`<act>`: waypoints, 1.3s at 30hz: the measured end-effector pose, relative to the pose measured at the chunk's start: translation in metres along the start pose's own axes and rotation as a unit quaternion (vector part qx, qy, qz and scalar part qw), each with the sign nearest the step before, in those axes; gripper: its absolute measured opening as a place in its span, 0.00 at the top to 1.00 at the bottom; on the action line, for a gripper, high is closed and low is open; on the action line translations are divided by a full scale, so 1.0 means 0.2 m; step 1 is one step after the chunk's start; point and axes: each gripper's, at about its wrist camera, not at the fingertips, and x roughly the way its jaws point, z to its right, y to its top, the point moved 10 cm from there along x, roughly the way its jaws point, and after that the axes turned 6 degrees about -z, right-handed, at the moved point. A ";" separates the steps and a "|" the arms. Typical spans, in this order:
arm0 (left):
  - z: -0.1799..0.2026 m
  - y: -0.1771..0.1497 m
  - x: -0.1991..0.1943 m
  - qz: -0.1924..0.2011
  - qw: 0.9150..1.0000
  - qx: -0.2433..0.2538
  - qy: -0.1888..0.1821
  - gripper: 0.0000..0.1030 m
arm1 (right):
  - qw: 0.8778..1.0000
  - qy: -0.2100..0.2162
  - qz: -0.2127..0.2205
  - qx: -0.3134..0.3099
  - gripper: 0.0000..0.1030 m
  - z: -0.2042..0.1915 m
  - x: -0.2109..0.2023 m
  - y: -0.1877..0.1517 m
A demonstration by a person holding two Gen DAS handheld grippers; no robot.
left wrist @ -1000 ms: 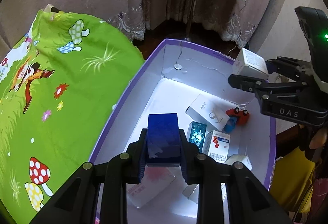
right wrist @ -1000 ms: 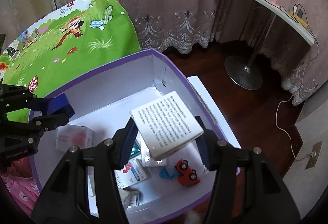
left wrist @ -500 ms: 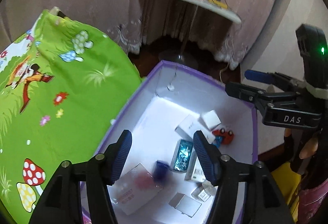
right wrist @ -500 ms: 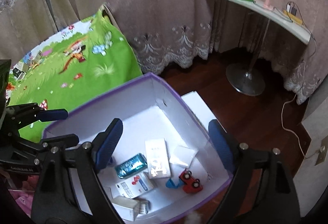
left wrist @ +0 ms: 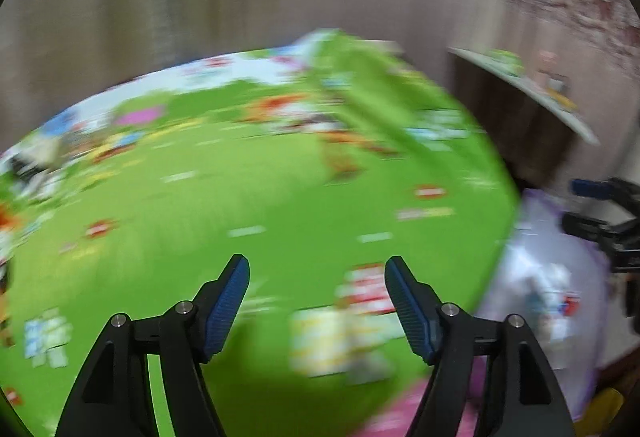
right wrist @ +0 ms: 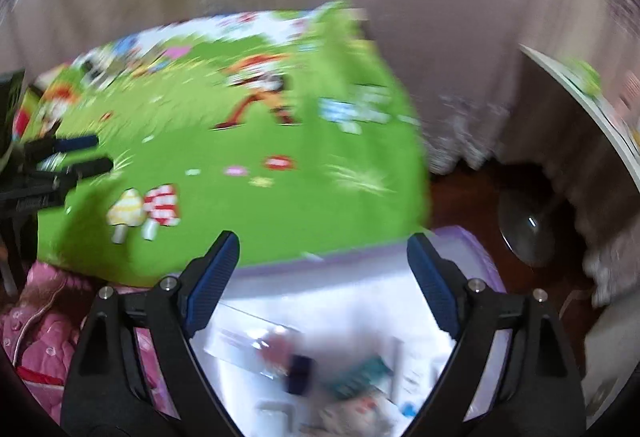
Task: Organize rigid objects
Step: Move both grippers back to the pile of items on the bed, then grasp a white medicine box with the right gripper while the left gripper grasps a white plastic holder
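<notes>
Both views have swung off the box since a second ago, and we now see mostly the green bedspread (left wrist: pixel 280 217), badly blurred. Our purple-rimmed box (right wrist: pixel 360 301) sits at the bed's edge, low in the right wrist view and far right in the left one. Inside it lie the dropped small boxes (right wrist: pixel 348 377), among them a dark blue one (right wrist: pixel 300 373), too smeared to sort out. We see the left gripper (left wrist: pixel 317 299) over the bedspread, jaws just widened further, empty. Our right gripper (right wrist: pixel 323 283) stands wide over the box's near wall, holding nothing
</notes>
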 end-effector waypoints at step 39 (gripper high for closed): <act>-1.81 -0.38 0.08 -0.035 0.934 -0.296 0.198 0.09 | 0.993 0.065 -0.068 0.075 0.15 -2.03 1.75 2.00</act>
